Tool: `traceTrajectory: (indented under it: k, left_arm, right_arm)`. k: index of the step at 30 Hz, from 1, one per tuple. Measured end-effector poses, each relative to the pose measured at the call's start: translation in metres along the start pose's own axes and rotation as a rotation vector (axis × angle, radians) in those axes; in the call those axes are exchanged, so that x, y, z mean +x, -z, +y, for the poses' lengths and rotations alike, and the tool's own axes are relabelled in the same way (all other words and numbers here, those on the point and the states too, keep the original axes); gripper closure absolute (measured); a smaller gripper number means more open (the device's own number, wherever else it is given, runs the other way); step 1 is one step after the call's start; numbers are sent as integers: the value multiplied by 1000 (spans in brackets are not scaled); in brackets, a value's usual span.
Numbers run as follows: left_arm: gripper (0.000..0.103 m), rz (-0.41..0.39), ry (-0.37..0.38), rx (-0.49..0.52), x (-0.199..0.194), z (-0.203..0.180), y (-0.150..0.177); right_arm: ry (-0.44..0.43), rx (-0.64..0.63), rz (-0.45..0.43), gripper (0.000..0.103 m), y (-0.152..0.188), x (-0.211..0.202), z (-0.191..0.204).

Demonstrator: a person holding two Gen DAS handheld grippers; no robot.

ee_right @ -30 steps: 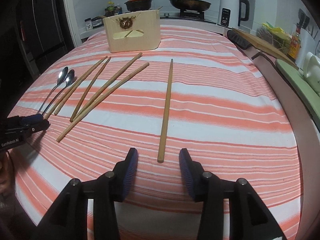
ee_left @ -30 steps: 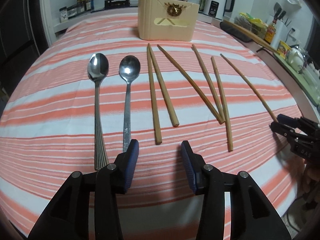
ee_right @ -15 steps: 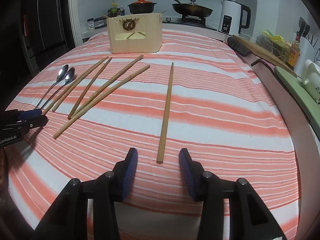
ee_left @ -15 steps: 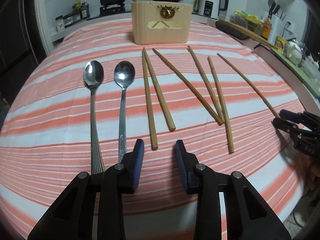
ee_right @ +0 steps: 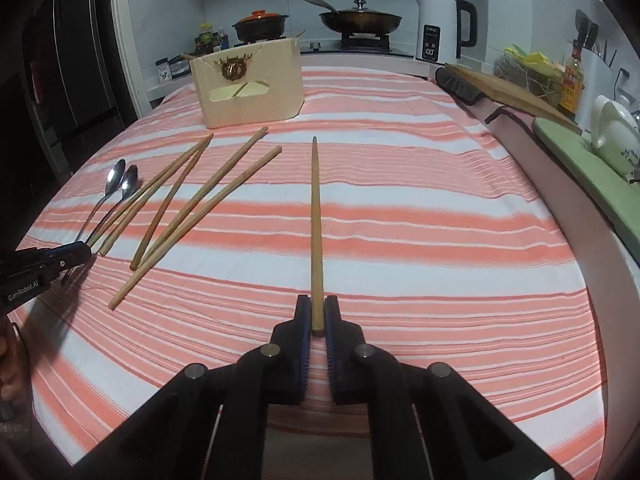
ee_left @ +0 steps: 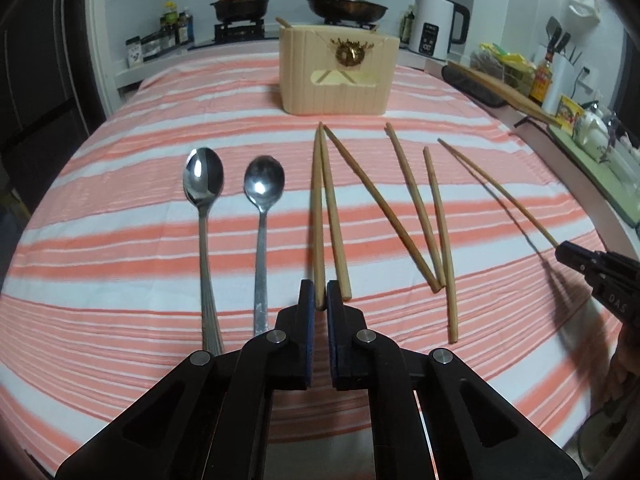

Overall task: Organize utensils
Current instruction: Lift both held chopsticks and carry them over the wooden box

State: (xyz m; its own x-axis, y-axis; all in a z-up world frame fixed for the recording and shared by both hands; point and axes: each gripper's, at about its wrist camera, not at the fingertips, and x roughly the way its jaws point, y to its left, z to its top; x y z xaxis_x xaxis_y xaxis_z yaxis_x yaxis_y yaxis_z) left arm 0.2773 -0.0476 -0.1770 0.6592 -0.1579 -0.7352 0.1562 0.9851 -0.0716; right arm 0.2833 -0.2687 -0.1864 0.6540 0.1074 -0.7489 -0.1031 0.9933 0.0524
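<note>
Two steel spoons (ee_left: pixel 203 176) (ee_left: pixel 264 184) and several wooden chopsticks lie side by side on the striped cloth (ee_left: pixel 120 240). A cream utensil holder (ee_left: pixel 338 76) stands upright behind them. My left gripper (ee_left: pixel 319 288) is shut on the near end of the leftmost chopstick (ee_left: pixel 318 208), which lies next to the spoons. In the right wrist view my right gripper (ee_right: pixel 317 304) is shut on the near end of the lone chopstick (ee_right: pixel 316 220) at the right, which points towards the holder (ee_right: pixel 248 84). Each gripper shows at the edge of the other's view: the right gripper (ee_left: pixel 572 256) and the left gripper (ee_right: pixel 76 252).
A white kettle (ee_right: pixel 436 28), a pan (ee_right: pixel 360 20) and an orange-lidded pot (ee_right: pixel 260 26) stand on the counter behind the table. A wooden board (ee_right: pixel 504 92) and a green tray (ee_right: pixel 592 184) run along the table's right edge. A hand (ee_right: pixel 10 360) shows at far left.
Both grippers stood open a second ago and have shut, each on the near end of a chopstick. The left gripper shifted slightly right onto its chopstick.
</note>
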Motion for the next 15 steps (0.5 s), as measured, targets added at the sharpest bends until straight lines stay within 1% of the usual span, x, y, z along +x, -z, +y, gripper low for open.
traceTrajectory:
  k: [3, 8, 12, 15]
  left_arm:
    - [99, -50, 6, 2, -21, 4, -14]
    - [100, -130, 11, 20, -51, 9, -37]
    - [100, -171, 40, 10, -69, 13, -54]
    - [100, -193, 54, 12, -78, 17, -65]
  right_arm:
    - [14, -24, -58, 96, -13, -19, 3]
    - [10, -53, -147, 96, -39, -49, 11]
    - [1, -71, -214, 96, -62, -69, 16]
    - [-23, -80, -253, 96, -76, -84, 19]
